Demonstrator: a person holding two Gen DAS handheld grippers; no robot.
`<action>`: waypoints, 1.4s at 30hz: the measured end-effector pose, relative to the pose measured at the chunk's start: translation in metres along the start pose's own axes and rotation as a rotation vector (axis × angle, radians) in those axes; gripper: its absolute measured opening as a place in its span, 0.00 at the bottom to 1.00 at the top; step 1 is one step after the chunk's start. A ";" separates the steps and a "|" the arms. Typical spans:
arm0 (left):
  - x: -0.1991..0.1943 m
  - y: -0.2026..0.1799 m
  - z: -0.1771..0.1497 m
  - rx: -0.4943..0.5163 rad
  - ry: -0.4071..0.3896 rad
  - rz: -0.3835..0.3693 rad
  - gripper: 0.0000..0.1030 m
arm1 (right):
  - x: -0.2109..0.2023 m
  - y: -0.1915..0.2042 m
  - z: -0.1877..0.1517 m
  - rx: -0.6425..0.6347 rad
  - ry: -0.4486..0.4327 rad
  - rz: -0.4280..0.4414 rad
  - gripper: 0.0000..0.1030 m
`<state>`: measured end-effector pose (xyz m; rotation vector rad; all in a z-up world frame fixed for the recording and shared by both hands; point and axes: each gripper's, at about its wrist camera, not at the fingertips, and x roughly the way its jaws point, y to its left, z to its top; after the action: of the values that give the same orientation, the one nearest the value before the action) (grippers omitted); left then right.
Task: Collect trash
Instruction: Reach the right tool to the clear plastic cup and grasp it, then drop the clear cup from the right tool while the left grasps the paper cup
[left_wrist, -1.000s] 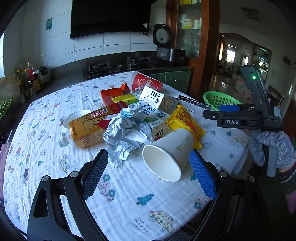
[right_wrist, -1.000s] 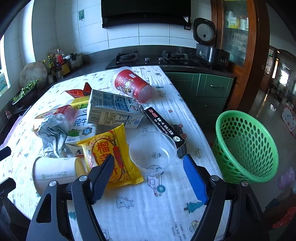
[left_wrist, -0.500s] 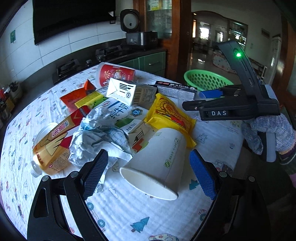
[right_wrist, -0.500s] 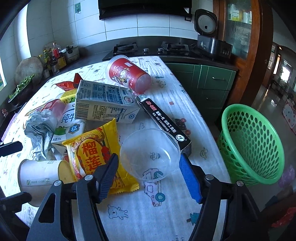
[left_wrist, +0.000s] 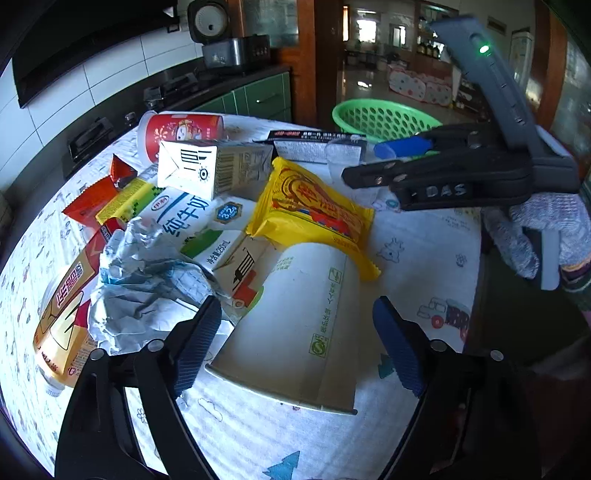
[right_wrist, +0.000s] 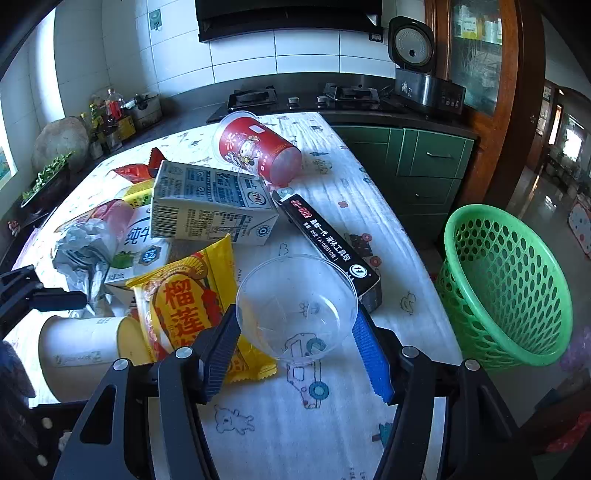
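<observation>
On the surface (right_wrist: 332, 424), the left tongs (left_wrist: 295, 332), closing, straddle the tipped paper cup (left_wrist: 299, 325) untouched, while the right tongs (right_wrist: 295, 339), closing, pinch the clear cup (right_wrist: 295, 306) near the basket (right_wrist: 506, 288).

My right tongs (left_wrist: 380, 162) bear the letters "DAS". On the yellow snack packet (right_wrist: 184, 302) I read "榴莲"; on the black box (right_wrist: 328, 243), "JH-002"; on the milk carton (left_wrist: 195, 225), "纯牛奶" and "250mL".
</observation>
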<state>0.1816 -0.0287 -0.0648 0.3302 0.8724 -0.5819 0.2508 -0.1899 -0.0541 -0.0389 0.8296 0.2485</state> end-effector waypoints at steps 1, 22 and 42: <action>0.001 -0.001 0.000 0.003 0.007 0.000 0.75 | -0.004 -0.001 -0.001 0.008 -0.002 0.014 0.58; -0.042 -0.020 0.010 -0.074 -0.063 0.016 0.59 | -0.059 -0.100 0.000 0.159 -0.062 -0.013 0.58; -0.015 -0.063 0.088 -0.082 -0.091 -0.055 0.59 | 0.012 -0.237 -0.001 0.339 0.069 -0.122 0.58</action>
<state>0.1905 -0.1173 -0.0018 0.2039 0.8168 -0.6060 0.3132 -0.4179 -0.0785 0.2196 0.9255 -0.0107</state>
